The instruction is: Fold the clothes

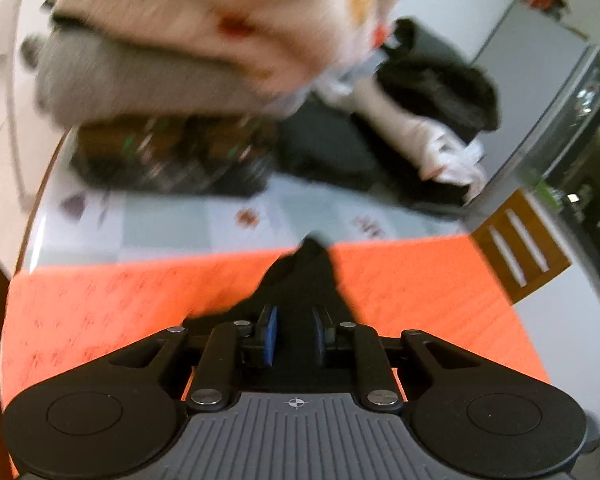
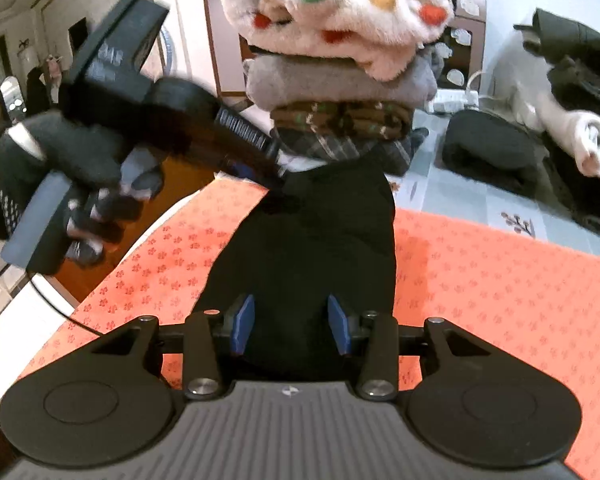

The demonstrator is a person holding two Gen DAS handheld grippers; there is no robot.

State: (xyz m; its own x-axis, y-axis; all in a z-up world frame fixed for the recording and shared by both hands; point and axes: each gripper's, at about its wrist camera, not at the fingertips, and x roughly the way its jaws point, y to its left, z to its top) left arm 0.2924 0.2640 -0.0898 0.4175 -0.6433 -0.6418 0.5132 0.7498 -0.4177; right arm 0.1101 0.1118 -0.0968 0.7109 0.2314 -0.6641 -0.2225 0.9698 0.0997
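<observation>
A black garment [image 1: 304, 276] lies along the orange mat [image 1: 100, 312], drawn out between both grippers. My left gripper [image 1: 296, 332] is shut on one end of it, the cloth rising to a peak beyond the blue pads. From the right wrist the left gripper [image 2: 278, 182] bites the far corner of the black garment [image 2: 312, 240], carried by a gloved hand [image 2: 80, 160]. My right gripper [image 2: 292, 324] holds the near end, cloth filling the gap between its pads [image 2: 244, 322]. Behind the orange mat [image 2: 500, 300] stands a stack of folded clothes [image 2: 340, 60], a polka-dot fleece on top.
The stack of folded clothes [image 1: 180, 60] is blurred in the left wrist view. To its right lie a dark folded item [image 2: 488, 148], a white garment [image 1: 440, 148] and a black heap [image 1: 440, 80]. A wooden chair back [image 1: 520, 244] stands past the table's right edge.
</observation>
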